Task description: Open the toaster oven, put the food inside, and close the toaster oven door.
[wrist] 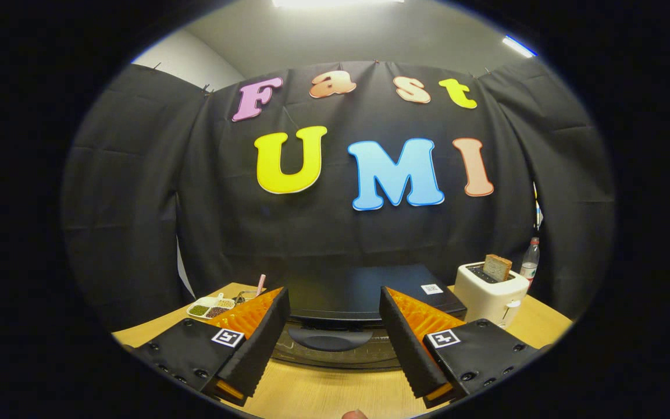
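A black toaster oven [364, 291] sits on the wooden table [323, 396], straight ahead of my gripper [334, 302]. Its door is closed, and the curved door handle [326, 338] shows in the gap between my two fingers. My gripper stands open with nothing between the fingers, hovering above the table just in front of the oven. The left finger [259, 331] and the right finger [410, 331] flank the oven's front. I cannot make out the food to go inside.
A white pop-up toaster [489, 291] holding a slice of bread [496, 266] stands right of the oven, with a plastic bottle [530, 262] behind it. A white divided dish [211, 306] of small foods lies at the left, beside a striped stick [260, 285].
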A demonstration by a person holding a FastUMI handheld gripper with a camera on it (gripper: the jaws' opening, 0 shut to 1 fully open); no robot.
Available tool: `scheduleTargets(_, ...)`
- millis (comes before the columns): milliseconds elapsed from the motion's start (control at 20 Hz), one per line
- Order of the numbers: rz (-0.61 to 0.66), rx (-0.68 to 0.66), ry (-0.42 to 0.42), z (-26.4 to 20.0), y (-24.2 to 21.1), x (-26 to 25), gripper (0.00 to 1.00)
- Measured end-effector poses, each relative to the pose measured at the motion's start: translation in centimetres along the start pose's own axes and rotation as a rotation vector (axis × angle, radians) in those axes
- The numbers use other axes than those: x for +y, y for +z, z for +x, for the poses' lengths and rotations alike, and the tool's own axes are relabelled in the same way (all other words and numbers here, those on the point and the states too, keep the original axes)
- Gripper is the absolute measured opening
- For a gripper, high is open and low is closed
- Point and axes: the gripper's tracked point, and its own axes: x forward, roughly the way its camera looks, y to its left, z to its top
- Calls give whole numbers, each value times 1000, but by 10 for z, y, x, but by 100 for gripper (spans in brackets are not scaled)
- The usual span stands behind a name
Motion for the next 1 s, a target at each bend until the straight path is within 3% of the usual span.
scheduleTargets(550,-53,73,-40,59,-50,19,99)
scheduleTargets(850,-205,38,-79,53,-61,21,99)
scheduleTargets(1000,-83,47,-83,46,-73,19,98)
